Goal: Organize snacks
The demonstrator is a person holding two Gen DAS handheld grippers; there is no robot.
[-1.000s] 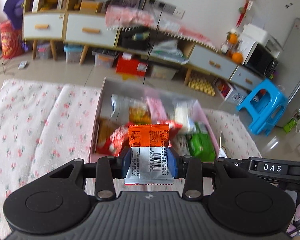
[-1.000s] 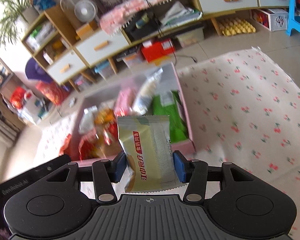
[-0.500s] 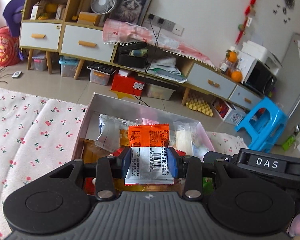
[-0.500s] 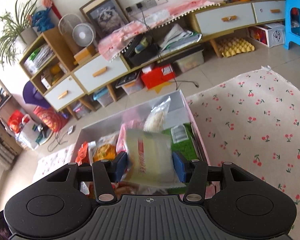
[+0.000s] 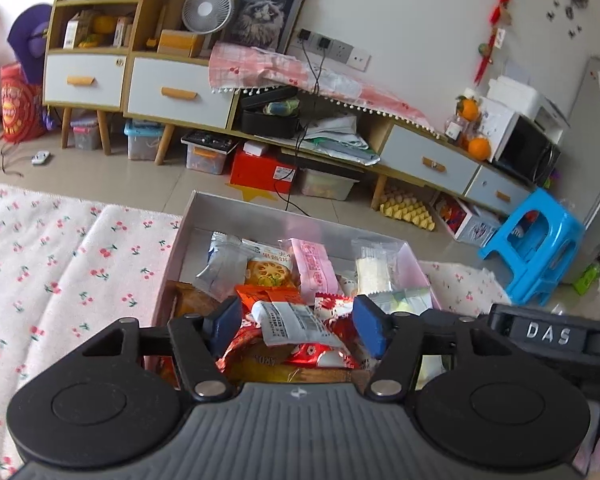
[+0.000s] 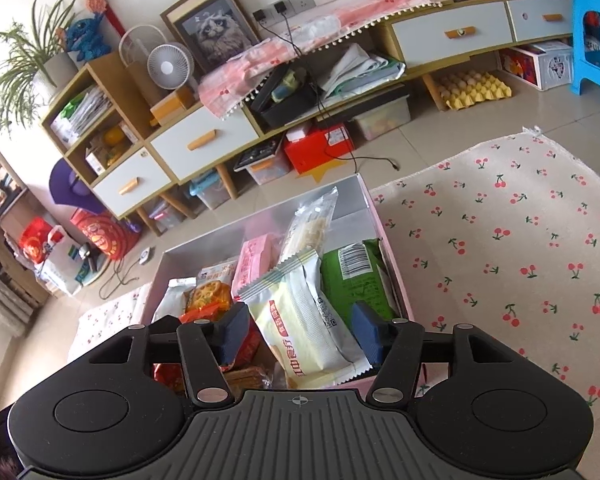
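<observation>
Both tongs are open over the box [image 6: 374, 216]. The orange packet [image 5: 288, 314] and pale packet [image 6: 304, 320] look light, soft and crinkly; pinch their flat sealed edges

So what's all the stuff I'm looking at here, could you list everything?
box: one, pink, on the cloth, holding the snacks
orange packet: one, orange and white, lying in the box between the left claw's fingers
cream packet: one, pale yellow, in the box between the right claw's fingers
green packet: one, green, at the box's right side
pink packet: one, pink, middle of the box
cloth: one, white with red cherries, under the box
stool: one, blue, on the floor
fan: one, white, on the cabinet
left claw: one, black with blue pads, open
right claw: one, black with blue pads, open
</observation>
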